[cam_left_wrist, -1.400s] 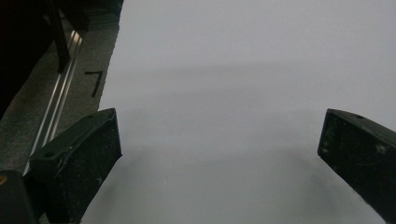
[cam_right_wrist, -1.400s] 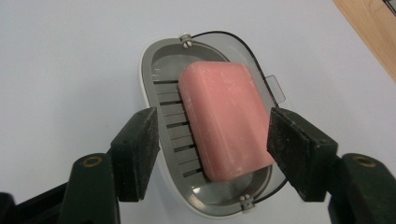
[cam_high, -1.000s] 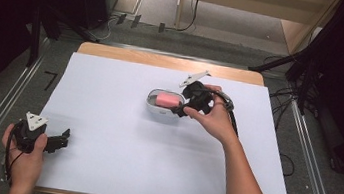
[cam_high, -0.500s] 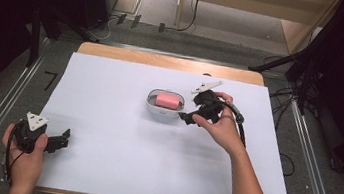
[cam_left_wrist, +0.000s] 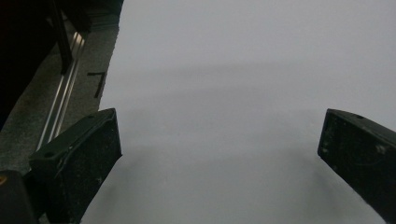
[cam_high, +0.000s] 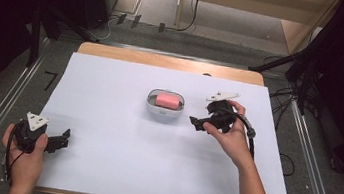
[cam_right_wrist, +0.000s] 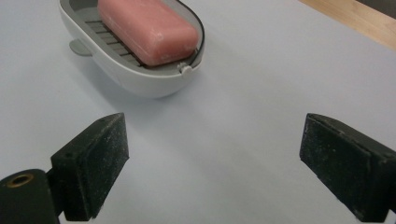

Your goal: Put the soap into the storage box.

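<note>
Pink soap [cam_high: 167, 100] lies in the white dish [cam_high: 163, 112] mid-worktop; your right hand-held gripper [cam_high: 200, 124] sits just beside that dish, jaws apart and empty; your left hand-held gripper [cam_high: 62, 139], well apart from it, gapes too.

In the right gripper view we lose the far end of the soap dish [cam_right_wrist: 140, 70] and its pink soap bar [cam_right_wrist: 147, 30] past the top edge; under the bar, the dish's grate is hidden.

White-topped wooden table [cam_high: 164, 61] on grey floor [cam_high: 3, 100].
</note>
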Demonstrator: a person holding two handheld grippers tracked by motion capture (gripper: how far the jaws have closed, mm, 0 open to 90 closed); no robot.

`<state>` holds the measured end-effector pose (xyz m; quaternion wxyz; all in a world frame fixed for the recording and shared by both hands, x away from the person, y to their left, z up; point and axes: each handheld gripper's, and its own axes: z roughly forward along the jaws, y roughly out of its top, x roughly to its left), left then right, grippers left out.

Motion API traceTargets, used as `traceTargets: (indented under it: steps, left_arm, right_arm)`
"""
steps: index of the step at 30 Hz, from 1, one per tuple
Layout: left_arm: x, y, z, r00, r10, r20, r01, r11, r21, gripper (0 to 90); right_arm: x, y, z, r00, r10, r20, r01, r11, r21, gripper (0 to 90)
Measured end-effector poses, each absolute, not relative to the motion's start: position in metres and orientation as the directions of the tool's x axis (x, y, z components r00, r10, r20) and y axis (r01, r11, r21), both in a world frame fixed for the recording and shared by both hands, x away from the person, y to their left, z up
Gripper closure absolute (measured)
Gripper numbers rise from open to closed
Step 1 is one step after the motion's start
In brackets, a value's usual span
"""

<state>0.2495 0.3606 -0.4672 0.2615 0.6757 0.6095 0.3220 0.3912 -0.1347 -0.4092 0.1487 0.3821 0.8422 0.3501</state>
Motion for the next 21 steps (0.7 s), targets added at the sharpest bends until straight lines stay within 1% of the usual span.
traceTargets:
  steps: [21]
  left_arm:
    - [0.249,0.360,-0.467,0.052,0.991,0.120,0.650,-0.124,0.750,0.0]
  right_arm:
    - [0.363,-0.183,-0.444,-0.577,0.815,0.044,0.603,0.389,0.696,8.2]
